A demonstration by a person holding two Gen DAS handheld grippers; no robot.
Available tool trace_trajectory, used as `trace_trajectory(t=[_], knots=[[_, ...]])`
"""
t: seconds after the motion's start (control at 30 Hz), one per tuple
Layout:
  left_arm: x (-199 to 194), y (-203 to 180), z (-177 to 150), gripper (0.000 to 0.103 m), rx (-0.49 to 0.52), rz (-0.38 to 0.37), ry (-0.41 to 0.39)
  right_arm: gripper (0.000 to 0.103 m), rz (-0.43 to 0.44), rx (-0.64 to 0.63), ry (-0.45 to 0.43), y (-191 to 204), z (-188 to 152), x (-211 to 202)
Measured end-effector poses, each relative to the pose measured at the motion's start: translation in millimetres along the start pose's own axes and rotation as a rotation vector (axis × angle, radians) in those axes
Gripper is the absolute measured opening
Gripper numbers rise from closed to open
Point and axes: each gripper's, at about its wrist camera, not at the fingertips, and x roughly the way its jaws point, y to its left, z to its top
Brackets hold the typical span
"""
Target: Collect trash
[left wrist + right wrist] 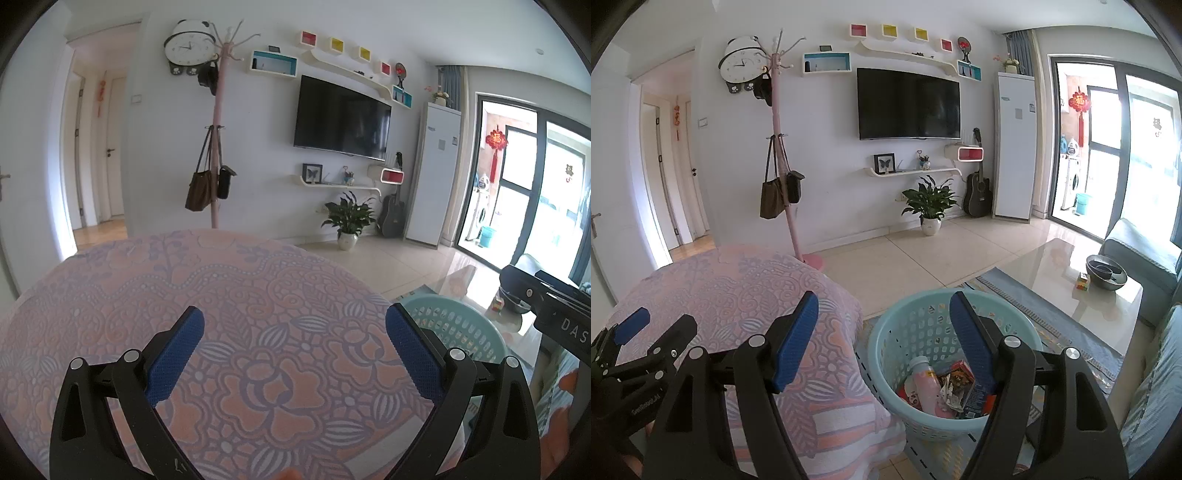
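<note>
A light blue plastic basket (886,343) stands on the floor right of a seat with a pink patterned cover (738,288). Inside lie a pink bottle (925,384), a crumpled wrapper (951,393) and a red-and-dark carton (966,373). My right gripper (882,314) is open and empty, above the basket's left rim. My left gripper (293,325) is open and empty over the pink cover (221,295); the basket (458,332) shows to its right. The left gripper also shows at the left edge of the right wrist view (631,325).
A glass coffee table (1071,280) with a metal bowl (1106,275) stands at the right, over a blue rug (1015,295). A pink coat rack (783,166) with bags, a potted plant (931,206), a guitar (977,192) and a TV (908,103) line the far wall.
</note>
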Motion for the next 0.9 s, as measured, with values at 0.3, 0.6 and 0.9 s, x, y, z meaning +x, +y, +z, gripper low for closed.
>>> trace_trajectory(t=[0.3, 0.6, 0.9], knots=[[-1.0, -1.1, 0.7, 0.095, -0.002, 0.000, 0.000, 0.070, 0.011, -0.007, 0.010, 2.3, -1.5, 2.3], [-2.2, -3.7, -0.1, 0.095, -0.002, 0.000, 0.001, 0.070, 0.015, -0.015, 0.015, 4.0, -2.9, 4.0], [-2.4, -5.7, -1.4, 0.095, -0.001, -0.005, 0.004, 0.070, 0.016, -0.011, 0.017, 2.7, -4.1, 4.0]])
